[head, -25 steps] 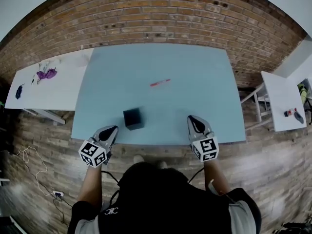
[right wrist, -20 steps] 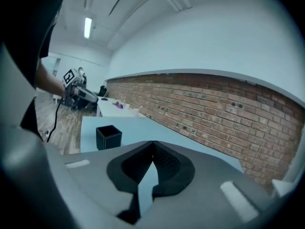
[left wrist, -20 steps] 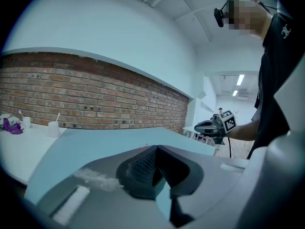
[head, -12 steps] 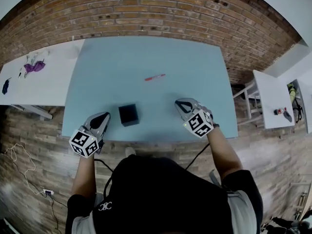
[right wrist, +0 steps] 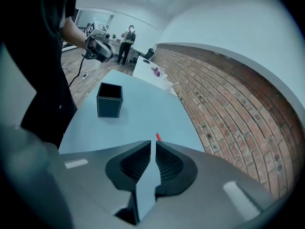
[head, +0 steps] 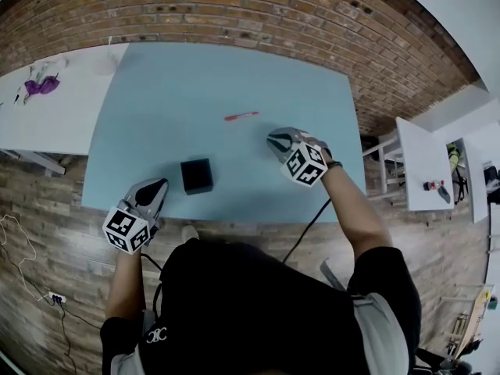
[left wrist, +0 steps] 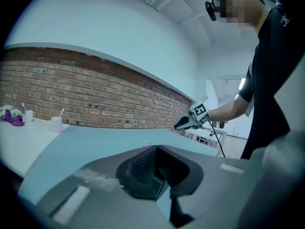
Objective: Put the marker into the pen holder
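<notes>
At the table's (head: 234, 205) near edge the left gripper (head: 155, 186) has its jaws pressed together, empty; the black pen holder (head: 196, 176) stands just inside. Further in, the right gripper (head: 273, 140), its jaws just parted to a slit with nothing between them, points at the red marker (head: 241, 116), which lies on open tabletop clear of every edge

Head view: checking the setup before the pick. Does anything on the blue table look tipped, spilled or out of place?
Nothing stands out. The red marker lies flat on the blue table, apart from the black pen holder, which stands upright near the front edge. No spill or damage shows.
</notes>
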`<state>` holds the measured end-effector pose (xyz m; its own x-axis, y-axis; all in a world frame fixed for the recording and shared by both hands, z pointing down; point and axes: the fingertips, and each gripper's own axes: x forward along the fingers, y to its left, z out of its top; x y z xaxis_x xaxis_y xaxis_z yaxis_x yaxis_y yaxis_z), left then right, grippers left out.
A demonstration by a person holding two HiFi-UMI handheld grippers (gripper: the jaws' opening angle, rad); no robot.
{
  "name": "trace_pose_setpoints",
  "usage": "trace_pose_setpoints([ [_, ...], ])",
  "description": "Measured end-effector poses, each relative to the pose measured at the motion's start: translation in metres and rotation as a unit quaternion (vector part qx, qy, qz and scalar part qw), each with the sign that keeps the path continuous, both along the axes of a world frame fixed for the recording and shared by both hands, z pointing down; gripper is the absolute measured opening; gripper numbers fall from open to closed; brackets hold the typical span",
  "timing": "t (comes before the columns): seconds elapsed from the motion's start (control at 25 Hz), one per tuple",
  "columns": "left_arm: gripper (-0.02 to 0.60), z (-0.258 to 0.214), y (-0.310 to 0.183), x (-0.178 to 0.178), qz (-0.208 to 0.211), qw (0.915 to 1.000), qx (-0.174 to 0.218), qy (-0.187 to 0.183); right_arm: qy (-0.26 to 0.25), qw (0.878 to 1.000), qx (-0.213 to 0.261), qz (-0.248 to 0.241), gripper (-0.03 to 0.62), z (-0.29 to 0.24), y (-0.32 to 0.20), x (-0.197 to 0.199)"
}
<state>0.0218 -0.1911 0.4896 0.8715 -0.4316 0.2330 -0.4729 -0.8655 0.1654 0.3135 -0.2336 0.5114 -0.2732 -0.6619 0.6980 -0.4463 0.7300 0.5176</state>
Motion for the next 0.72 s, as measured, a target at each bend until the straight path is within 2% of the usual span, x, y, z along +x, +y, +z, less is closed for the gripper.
trace_pose_setpoints([
  [0.16, 0.005, 0.004, 0.001, -0.004, -0.008, 0.9998, -0.013, 0.015, 0.026, 0.999, -0.014, -0.015, 0.048, 0.002, -0.020, 0.003],
  [0.48, 0.005, 0.007, -0.003, -0.027, -0.034, 0.9993, -0.017, 0.008, 0.071, 0.996, -0.046, -0.043, 0.091, 0.015, -0.065, 0.005],
  [0.72, 0.005, 0.011, -0.001, -0.042, -0.060, 0.9979, -0.021, 0.007, 0.090, 0.991, -0.067, -0.070, 0.100, 0.024, -0.096, -0.003],
])
